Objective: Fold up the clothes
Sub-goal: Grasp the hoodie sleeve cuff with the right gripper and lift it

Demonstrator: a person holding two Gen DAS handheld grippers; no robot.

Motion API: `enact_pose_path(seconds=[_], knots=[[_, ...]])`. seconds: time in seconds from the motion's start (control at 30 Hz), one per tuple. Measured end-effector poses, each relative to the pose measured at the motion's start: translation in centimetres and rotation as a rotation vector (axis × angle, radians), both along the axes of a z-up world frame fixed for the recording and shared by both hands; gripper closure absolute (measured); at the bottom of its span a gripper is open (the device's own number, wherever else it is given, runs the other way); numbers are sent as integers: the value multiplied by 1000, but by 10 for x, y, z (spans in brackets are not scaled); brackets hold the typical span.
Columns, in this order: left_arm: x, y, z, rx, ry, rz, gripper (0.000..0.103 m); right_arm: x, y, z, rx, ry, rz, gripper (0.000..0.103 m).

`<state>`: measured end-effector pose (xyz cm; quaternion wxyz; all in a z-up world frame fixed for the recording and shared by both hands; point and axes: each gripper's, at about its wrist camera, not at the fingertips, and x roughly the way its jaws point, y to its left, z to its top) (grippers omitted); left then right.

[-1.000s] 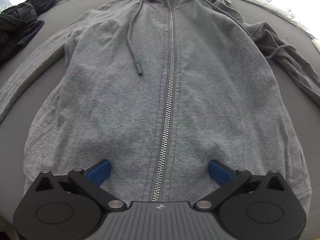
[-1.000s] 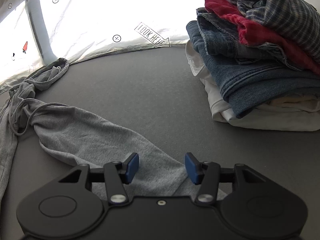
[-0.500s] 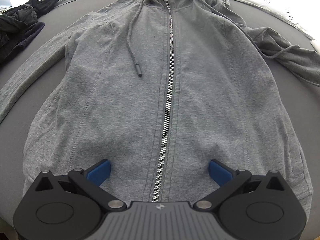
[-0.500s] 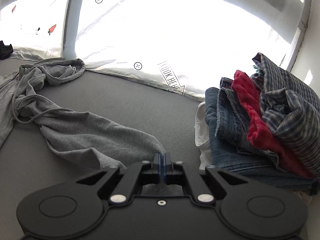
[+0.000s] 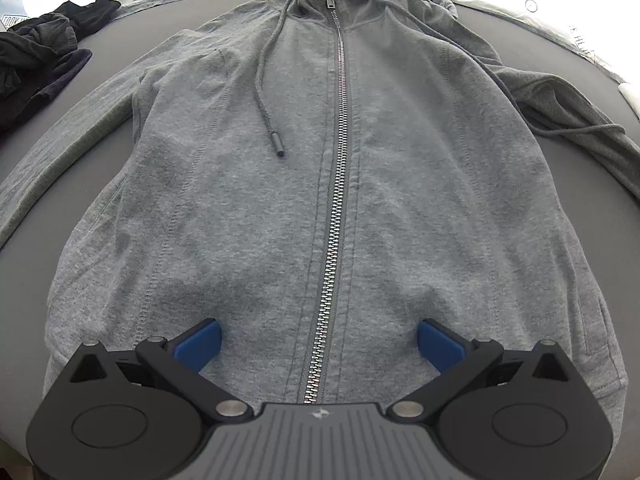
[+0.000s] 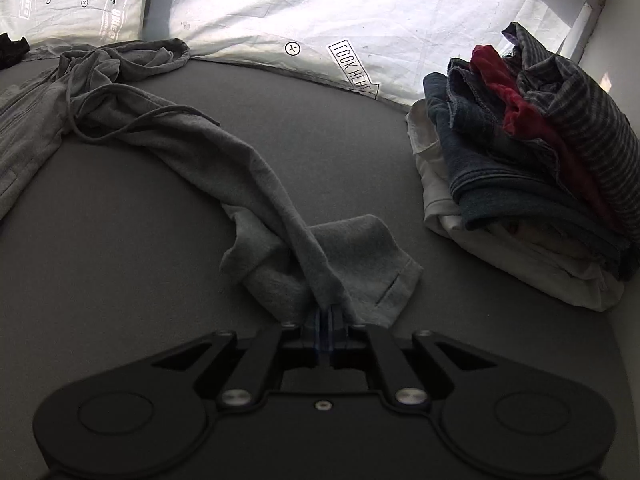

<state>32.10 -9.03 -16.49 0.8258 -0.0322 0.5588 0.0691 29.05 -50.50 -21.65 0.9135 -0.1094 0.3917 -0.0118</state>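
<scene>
A grey zip hoodie [image 5: 320, 184] lies flat and zipped on the dark grey table, hood at the far end. My left gripper [image 5: 319, 340] is open wide over its bottom hem, blue pads on either side of the zipper. In the right wrist view my right gripper [image 6: 329, 316] is shut on the hoodie's right sleeve [image 6: 240, 168] near the cuff [image 6: 376, 264]. The sleeve is lifted off the table, and the cuff hangs folded just ahead of the jaws. The hoodie body [image 6: 24, 120] shows at the left edge.
A stack of folded clothes [image 6: 532, 160], jeans, red and plaid on white, stands to the right of the sleeve. A heap of dark clothes [image 5: 36, 64] lies at the far left of the table. A white printed sheet [image 6: 320, 12] backs the table.
My right gripper closed on the sleeve end and lifted it off the table. The left gripper stayed open over the hem.
</scene>
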Motion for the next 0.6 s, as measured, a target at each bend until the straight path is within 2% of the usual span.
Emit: enact_pose_path(seconds=[0.03, 0.07, 0.13, 0.23, 0.27, 0.33, 0.47, 0.6], knots=[[1, 0, 0, -1, 2, -2, 0, 0, -4, 3, 26, 0, -16, 93], [2, 1, 0, -3, 4, -5, 0, 0, -7, 6, 47, -8, -28, 82], [3, 1, -1, -6, 8, -11, 0, 0, -15, 18, 118, -55, -62, 71], [4, 2, -1, -8, 10, -16, 0, 5, -33, 36, 273, -131, -139, 65], [3, 2, -1, -8, 7, -15, 0, 9, -41, 38, 329, -148, -182, 59], [2, 1, -1, -7, 1, -12, 0, 18, -56, 38, 414, -166, -262, 57], [1, 1, -1, -6, -10, -10, 0, 45, -70, 12, 405, -41, -353, 56], [-1, 0, -1, -4, -20, -6, 0, 54, -57, -5, 277, 23, -302, 56]])
